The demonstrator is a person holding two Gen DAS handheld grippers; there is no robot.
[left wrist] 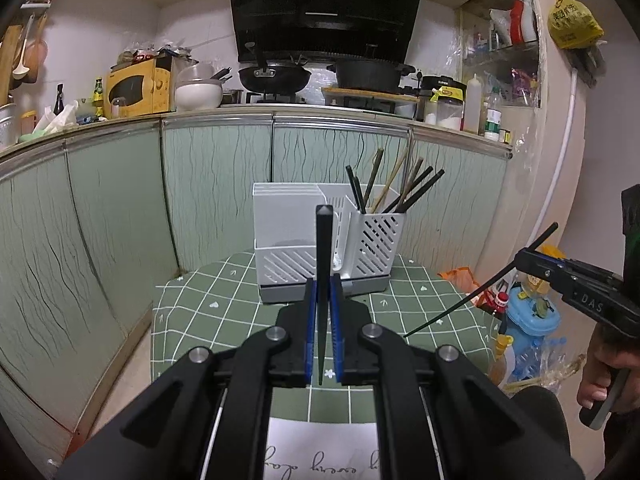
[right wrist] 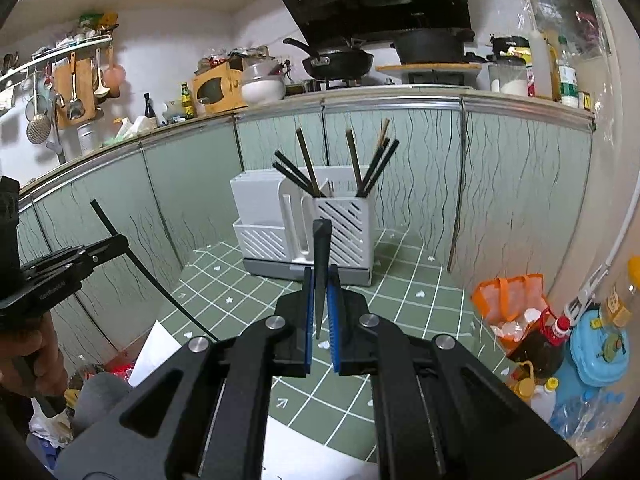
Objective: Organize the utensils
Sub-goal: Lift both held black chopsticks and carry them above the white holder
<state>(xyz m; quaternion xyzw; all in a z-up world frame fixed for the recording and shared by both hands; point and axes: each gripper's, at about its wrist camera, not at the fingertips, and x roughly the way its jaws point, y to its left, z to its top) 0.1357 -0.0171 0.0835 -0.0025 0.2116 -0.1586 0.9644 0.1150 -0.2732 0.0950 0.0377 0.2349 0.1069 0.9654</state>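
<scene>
Left gripper: jaws clamped on a black chopstick, held upright above the green checked table. Right gripper: jaws likewise shut on a second black chopstick. Ahead on the table, a white utensil rack, its right-hand slotted cup already crowded with leaning chopsticks. Behind, green cabinet doors. Beside the table, on the floor, an orange bag and bottles.
</scene>
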